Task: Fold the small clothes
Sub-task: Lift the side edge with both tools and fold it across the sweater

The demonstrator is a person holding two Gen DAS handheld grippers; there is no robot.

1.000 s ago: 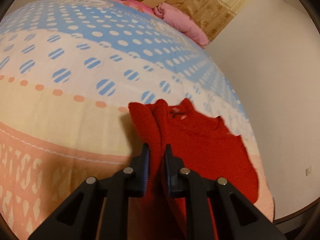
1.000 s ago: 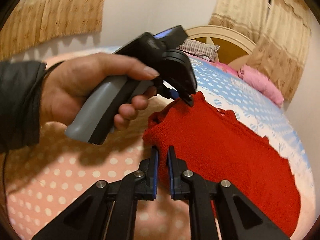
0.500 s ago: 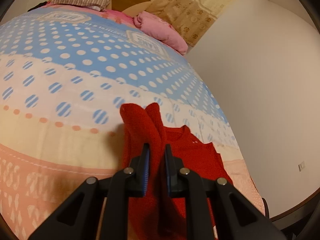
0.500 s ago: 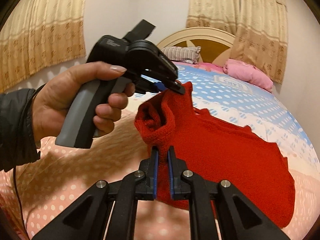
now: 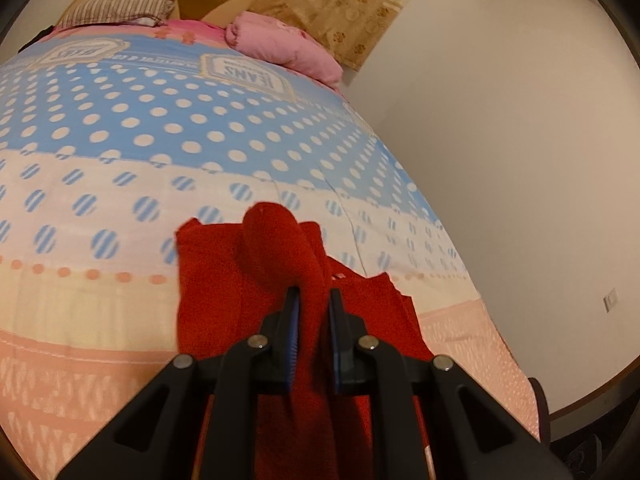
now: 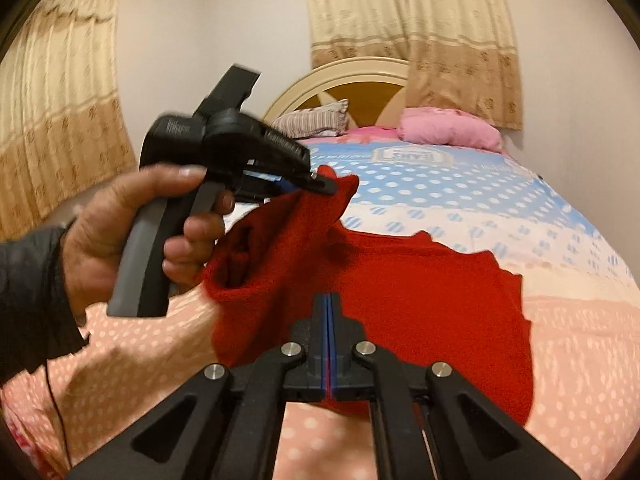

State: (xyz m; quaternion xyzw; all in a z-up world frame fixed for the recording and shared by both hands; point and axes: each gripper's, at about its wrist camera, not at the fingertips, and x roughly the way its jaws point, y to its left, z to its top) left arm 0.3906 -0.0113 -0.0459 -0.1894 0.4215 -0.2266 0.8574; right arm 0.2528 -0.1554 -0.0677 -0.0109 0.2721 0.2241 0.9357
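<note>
A red knitted garment [image 5: 216, 288] lies on the dotted bedspread [image 5: 120, 132], partly lifted. My left gripper [image 5: 312, 300] is shut on a bunched fold of it, and red cloth bulges up between and above the pads. In the right wrist view a hand [image 6: 120, 236] holds that left gripper [image 6: 326, 186], which pinches a raised corner of the garment [image 6: 420, 300]. My right gripper [image 6: 329, 300] is shut at the garment's near edge, its pads pressed together on a thin sliver of red cloth. The rest of the garment drapes down to the right onto the bed.
A pink pillow [image 6: 448, 130] and a striped pillow [image 6: 312, 120] sit by the headboard [image 6: 360, 76] at the far end. Curtains [image 6: 412, 12] hang behind. A white wall [image 5: 500, 160] runs close along the bed's right side. A dark sleeve [image 6: 28, 300] is at left.
Both grippers have risen and carried the garment's edge across the bed, so more cloth hangs lifted. The right jaws have closed from a narrow gap to touching.
</note>
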